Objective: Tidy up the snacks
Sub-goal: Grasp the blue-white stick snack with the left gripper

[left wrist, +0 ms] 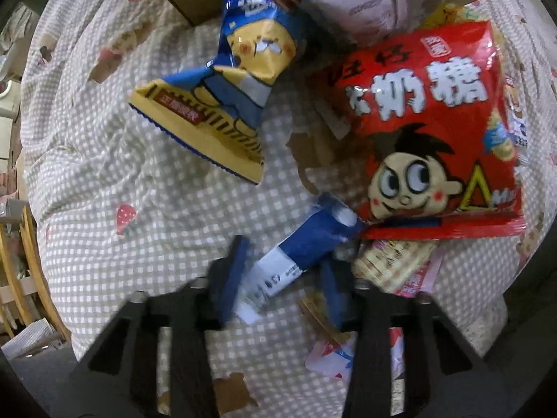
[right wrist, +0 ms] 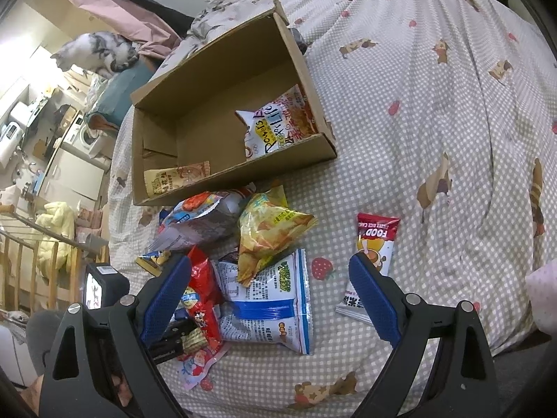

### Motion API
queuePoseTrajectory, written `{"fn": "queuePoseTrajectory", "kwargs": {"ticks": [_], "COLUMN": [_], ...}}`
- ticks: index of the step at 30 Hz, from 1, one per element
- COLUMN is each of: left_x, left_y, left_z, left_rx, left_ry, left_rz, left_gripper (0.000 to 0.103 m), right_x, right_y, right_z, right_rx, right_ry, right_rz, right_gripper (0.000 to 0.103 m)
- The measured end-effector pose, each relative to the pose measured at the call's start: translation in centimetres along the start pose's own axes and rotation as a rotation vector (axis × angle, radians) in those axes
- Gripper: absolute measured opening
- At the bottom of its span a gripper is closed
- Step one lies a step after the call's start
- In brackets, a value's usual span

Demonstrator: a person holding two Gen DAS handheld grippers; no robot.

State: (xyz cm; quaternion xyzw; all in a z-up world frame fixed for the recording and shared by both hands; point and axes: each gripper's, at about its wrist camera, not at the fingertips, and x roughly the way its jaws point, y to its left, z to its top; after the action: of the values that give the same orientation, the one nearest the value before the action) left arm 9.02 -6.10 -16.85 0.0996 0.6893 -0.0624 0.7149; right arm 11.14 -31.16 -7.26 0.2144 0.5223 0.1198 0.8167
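In the left wrist view my left gripper has its blue pads around a blue and white stick packet lying on the bed, partly under a big red candy bag. A blue and yellow cartoon bag lies further ahead. In the right wrist view my right gripper is open and empty above a white and blue snack bag. A yellow chip bag, a grey bag and a red rice cake packet lie around it. The cardboard box holds two snack packets.
The checked bedspread carries everything. A cat sits on a blue cushion beyond the box. A wooden railing and a cluttered room lie off the bed's left edge. Pink wrapped packets lie under the red bag.
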Motion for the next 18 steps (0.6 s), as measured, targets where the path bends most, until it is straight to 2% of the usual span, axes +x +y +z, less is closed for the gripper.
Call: {"fn": "queuePoseTrajectory", "kwargs": {"ticks": [1, 6, 8, 16, 18], "left_x": [-0.7, -3.1, -4.5, -9.4, -9.5], "left_y": [0.5, 2.0, 2.6, 5.6, 7.5], "left_z": [0.1, -0.2, -0.3, -0.2, -0.1], "left_rx": [-0.003, -0.064, -0.084, -0.228, -0.266], "left_ry": [-0.007, -0.053, -0.093, -0.275, -0.307], "left_rz": [0.005, -0.055, -0.060, -0.155, -0.164], "left_gripper": [0.014, 0.013, 0.013, 0.013, 0.013], "right_x": [0.0, 0.1, 0.0, -0.3, -0.3], "right_y": [-0.1, -0.2, -0.1, -0.2, -0.1], "right_z": [0.0, 0.1, 0.1, 0.1, 0.1], "right_rx": [0.006, 0.011, 0.011, 0.015, 0.015], "right_ry": [0.000, 0.002, 0.001, -0.013, -0.016], "right_rz": [0.001, -0.001, -0.003, -0.001, 0.003], "right_gripper": [0.094, 0.094, 0.094, 0.094, 0.094]}}
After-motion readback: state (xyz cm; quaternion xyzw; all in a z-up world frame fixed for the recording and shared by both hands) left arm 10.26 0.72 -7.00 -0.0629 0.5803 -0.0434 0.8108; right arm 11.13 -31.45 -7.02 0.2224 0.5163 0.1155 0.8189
